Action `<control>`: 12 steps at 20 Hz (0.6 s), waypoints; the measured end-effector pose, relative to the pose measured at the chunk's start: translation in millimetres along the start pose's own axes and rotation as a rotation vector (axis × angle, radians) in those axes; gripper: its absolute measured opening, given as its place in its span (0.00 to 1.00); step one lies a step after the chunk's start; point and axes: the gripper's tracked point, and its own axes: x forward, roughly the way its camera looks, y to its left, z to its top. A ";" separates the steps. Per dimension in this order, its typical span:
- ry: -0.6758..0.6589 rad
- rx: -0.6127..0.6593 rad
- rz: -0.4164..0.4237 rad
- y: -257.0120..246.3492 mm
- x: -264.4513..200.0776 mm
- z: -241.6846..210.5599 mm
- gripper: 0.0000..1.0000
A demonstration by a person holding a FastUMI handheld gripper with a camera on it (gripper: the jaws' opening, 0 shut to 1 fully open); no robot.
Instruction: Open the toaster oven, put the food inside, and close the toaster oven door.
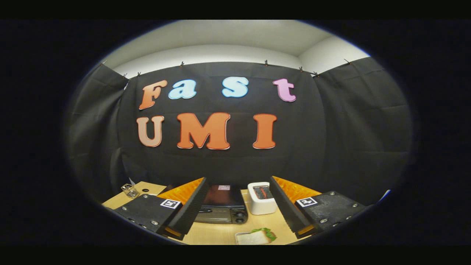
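The gripper (235, 206) is seen held wide open above the tabletop (217, 233), its two fingers (187, 206) spread well apart with nothing gripped or touched between them. A square black-and-white marker is carried on the upper face of each finger.

Between the fingers and beyond them, the toaster oven (222, 208) is shown standing on the wooden tabletop, its door shut; two round knobs can be made out at the right end of its front. A small pale label is seen on its dark top, too small to be read. Its left side is hidden behind the left finger.

Just beside the oven to the right, a white toaster (262, 198) is pictured, with something dark and reddish in its top opening that cannot be identified.

Nearer than the oven, between the fingertips, the food (259, 235) is found: a sandwich with a green leaf at its edge, lying on a pale tray and cut off at the lower rim.

Beyond the left finger, a small clear object (130, 190) rests on the tabletop, hard to make out.
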 end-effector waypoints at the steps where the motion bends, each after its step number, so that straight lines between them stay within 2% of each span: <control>1: 0.024 0.015 0.026 13.0 5.5 -9.8 0.98; 3: 0.064 0.031 0.068 39.2 17.5 -29.0 0.98; 12: 0.200 0.014 0.111 106.5 72.5 -108.2 0.99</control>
